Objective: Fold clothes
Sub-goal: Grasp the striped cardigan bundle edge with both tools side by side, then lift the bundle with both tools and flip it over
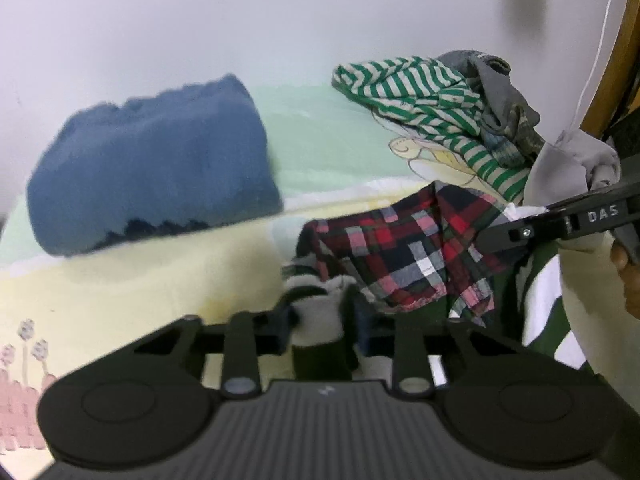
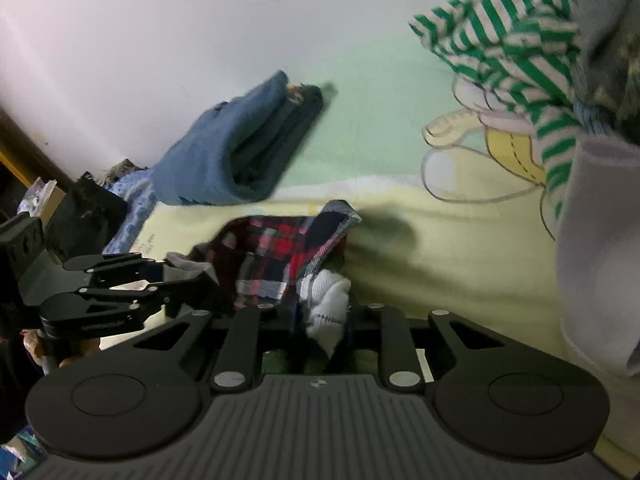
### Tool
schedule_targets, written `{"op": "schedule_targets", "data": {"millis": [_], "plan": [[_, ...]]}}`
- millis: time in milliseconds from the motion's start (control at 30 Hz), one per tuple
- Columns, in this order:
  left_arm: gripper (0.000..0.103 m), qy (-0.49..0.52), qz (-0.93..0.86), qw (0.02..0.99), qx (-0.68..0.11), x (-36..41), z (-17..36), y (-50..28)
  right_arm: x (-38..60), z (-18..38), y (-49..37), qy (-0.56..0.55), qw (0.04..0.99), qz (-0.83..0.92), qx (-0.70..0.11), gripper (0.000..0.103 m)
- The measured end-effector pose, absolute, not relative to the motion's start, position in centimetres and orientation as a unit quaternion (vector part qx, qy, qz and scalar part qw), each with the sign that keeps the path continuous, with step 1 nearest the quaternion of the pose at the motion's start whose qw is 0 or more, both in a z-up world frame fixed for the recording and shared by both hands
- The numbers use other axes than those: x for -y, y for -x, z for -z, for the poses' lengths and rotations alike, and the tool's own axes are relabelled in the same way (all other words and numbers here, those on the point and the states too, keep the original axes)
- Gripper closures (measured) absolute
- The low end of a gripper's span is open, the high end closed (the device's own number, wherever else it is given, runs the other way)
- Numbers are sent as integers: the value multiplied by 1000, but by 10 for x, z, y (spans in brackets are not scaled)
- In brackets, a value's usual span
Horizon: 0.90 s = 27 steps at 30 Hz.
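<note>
A dark green and white striped garment (image 1: 544, 312) hangs between both grippers over the bed. My left gripper (image 1: 322, 326) is shut on a white and dark fold of it. My right gripper (image 2: 322, 316) is shut on another white bunch (image 2: 326, 312) of the same garment. A red plaid garment (image 1: 404, 256) is draped over the striped one and shows in the right wrist view as plaid cloth (image 2: 276, 256) just ahead of the fingers. The right gripper's black body (image 1: 560, 220) enters the left wrist view from the right; the left gripper's body (image 2: 100, 292) shows at left in the right view.
A folded blue pile (image 1: 156, 168) lies on the bed near the wall, seen edge-on as the blue pile (image 2: 240, 152). A heap of unfolded clothes with a green-striped top (image 1: 424, 96) and grey pieces (image 1: 500, 84) sits at the back right. The sheet (image 1: 140, 280) is yellow and green. Clutter (image 2: 80, 208) lies off the bed's left edge.
</note>
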<state>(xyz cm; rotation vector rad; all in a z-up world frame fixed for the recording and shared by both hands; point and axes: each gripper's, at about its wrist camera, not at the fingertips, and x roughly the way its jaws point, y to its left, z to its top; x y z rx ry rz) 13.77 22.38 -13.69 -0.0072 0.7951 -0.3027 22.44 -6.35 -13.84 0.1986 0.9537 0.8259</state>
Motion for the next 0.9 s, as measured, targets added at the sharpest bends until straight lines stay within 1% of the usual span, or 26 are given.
{"op": "schedule_targets", "data": {"millis": [167, 367, 533, 600, 667, 900], "plan": [[86, -17, 132, 923, -361, -218, 115, -118, 70, 117, -212, -96, 805, -405, -424, 81], [87, -12, 125, 937, -325, -223, 79, -78, 89, 84, -184, -107, 800, -437, -397, 81], [87, -39, 125, 946, -297, -216, 56, -37, 101, 67, -152, -109, 795, -459, -381, 82], [88, -38, 123, 948, -292, -215, 51, -21, 106, 63, -139, -108, 795, -463, -378, 82], [93, -33, 119, 950, -287, -213, 48, -5, 110, 61, -127, -107, 793, -465, -377, 82], [94, -41, 121, 950, -285, -201, 47, 55, 120, 64, -83, -83, 788, -474, -383, 82]]}}
